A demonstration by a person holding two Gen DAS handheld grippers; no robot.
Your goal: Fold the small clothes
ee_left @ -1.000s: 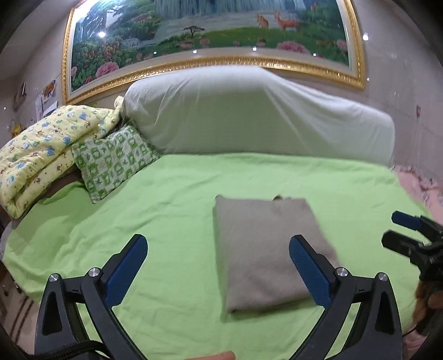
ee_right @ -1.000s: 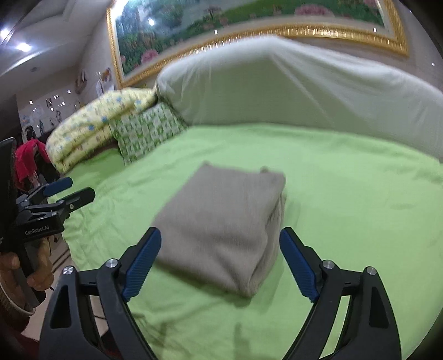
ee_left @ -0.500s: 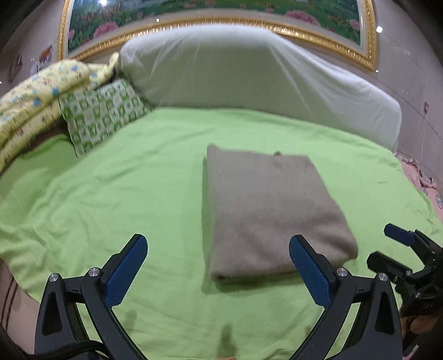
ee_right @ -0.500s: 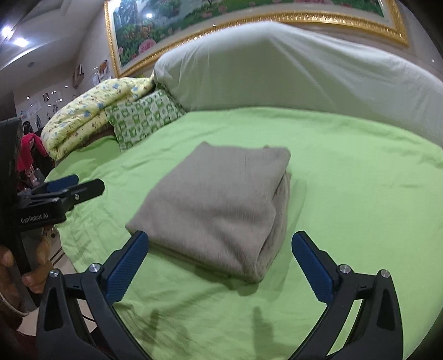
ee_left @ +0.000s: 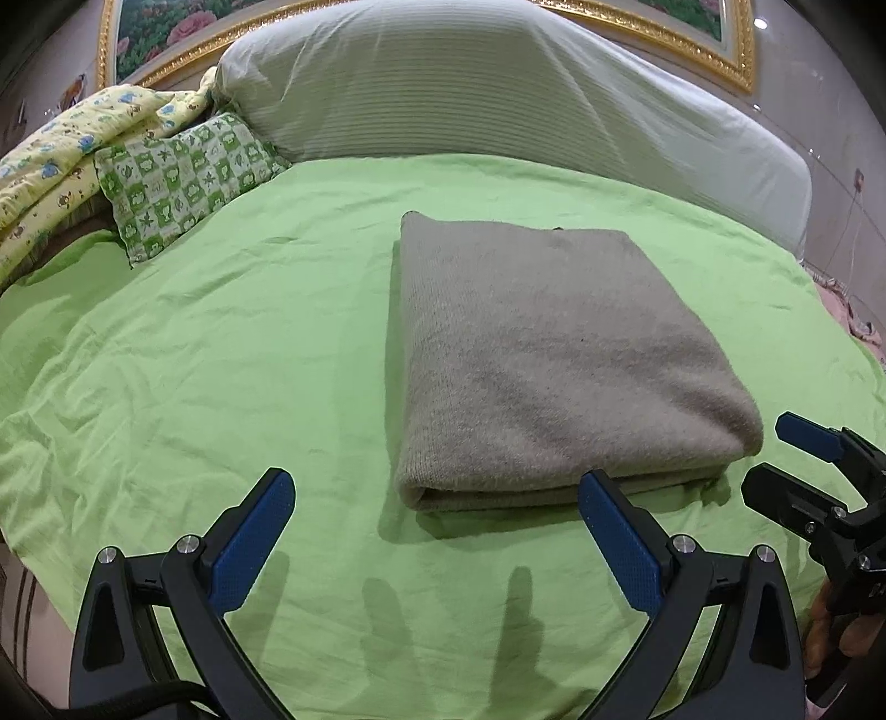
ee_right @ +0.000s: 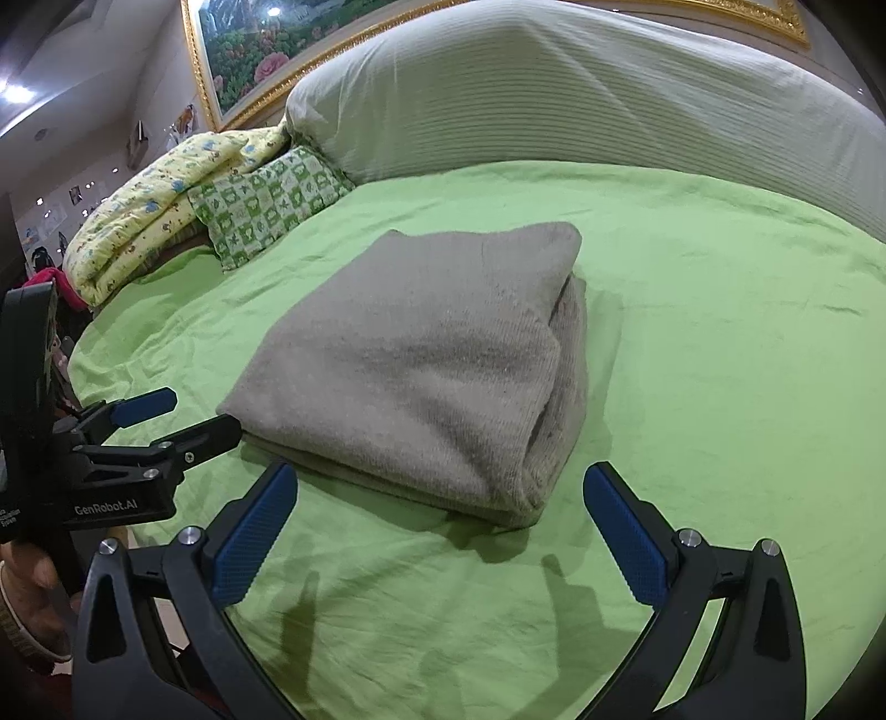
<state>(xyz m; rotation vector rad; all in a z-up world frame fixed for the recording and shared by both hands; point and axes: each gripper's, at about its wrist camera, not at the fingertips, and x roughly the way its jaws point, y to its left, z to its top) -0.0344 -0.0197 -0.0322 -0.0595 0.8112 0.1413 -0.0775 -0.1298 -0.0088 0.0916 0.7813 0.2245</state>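
On green bedsheet (ee_left: 221, 343), wrinkled cotton: grey knit garment (ee_left: 542, 354) folded into thick rectangle, centre of sheet, fuzzy surface. Left gripper (ee_left: 437, 531) and right gripper (ee_right: 443, 526) just short of its near edge, jaws spread wide, nothing between ribbed blue pads (ee_right: 255, 531). Left body reads "GenRobot.AI".

i am working in a home bedroom. a bed with a bright green sheet (ee_left: 221, 343) fills my view. at its head sits a large pale padded headboard (ee_left: 498, 94), a green and white patterned pillow (ee_left: 183, 177) and a yellow printed quilt (ee_left: 50, 166). a gold-framed landscape painting (ee_right: 266, 50) hangs on the wall above.
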